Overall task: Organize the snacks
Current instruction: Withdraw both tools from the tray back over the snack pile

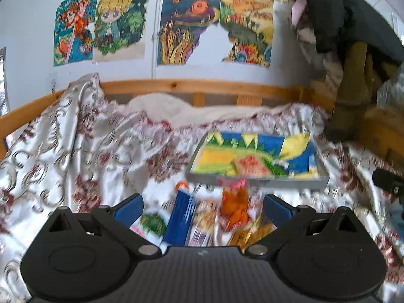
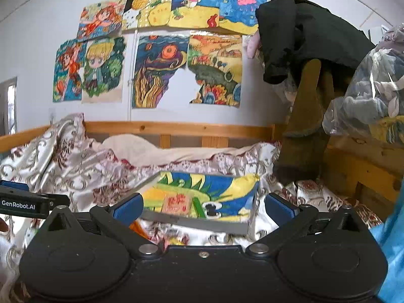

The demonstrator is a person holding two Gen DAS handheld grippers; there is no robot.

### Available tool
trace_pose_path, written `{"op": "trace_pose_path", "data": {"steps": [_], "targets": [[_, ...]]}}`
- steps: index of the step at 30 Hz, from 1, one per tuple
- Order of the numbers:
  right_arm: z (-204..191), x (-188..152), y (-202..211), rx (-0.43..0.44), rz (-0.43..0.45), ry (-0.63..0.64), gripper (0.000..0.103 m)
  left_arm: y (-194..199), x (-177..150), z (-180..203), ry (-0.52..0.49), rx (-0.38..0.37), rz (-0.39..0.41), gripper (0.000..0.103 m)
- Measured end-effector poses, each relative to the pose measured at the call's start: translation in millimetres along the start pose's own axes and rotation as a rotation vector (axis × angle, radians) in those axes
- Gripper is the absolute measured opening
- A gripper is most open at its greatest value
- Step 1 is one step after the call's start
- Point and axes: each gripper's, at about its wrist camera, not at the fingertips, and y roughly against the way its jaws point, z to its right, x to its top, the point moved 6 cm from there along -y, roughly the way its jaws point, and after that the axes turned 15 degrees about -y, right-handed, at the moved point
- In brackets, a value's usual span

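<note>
Several snack packets lie on the patterned bedspread just in front of my left gripper [image 1: 202, 207]: a blue box [image 1: 180, 221], an orange packet [image 1: 234, 208], a green-and-white packet [image 1: 152, 223] and a pale packet [image 1: 205, 217]. The left gripper is open and empty above them. Beyond them sits a grey tray [image 1: 257, 180] lined with a colourful drawing, holding a pink packet [image 1: 251, 164]. My right gripper [image 2: 203, 208] is open and empty, close to the tray [image 2: 197, 223]. The pink packet [image 2: 178, 203] shows in it. The image is blurred.
A wooden bed rail [image 1: 189, 87] runs along the back under wall drawings. Dark clothes [image 2: 303, 80] hang over the wooden frame at the right, beside a plastic bag [image 2: 373, 88]. The left gripper's side [image 2: 30, 203] shows at the right view's left edge.
</note>
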Motion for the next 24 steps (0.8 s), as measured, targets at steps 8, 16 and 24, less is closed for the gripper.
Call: {"op": "trace_pose_path", "data": {"steps": [8, 16, 24], "targets": [[-9.5, -28.5, 12.2, 0.021, -0.114, -0.04, 0.102, 9.2, -34.4, 3.7, -0.047, -0.006, -0.141, 0.103], [-18.5, -42.4, 15.7, 0.006, -0.164, -0.015, 0.102, 12.0, -40.8, 1.5, -0.042, 0.025, -0.182, 0.103], [-15.4, -46.6, 9.6, -0.009, -0.203, -0.027, 0.102, 11.4, -42.1, -4.3, -0.017, 0.033, -0.193, 0.103]]}}
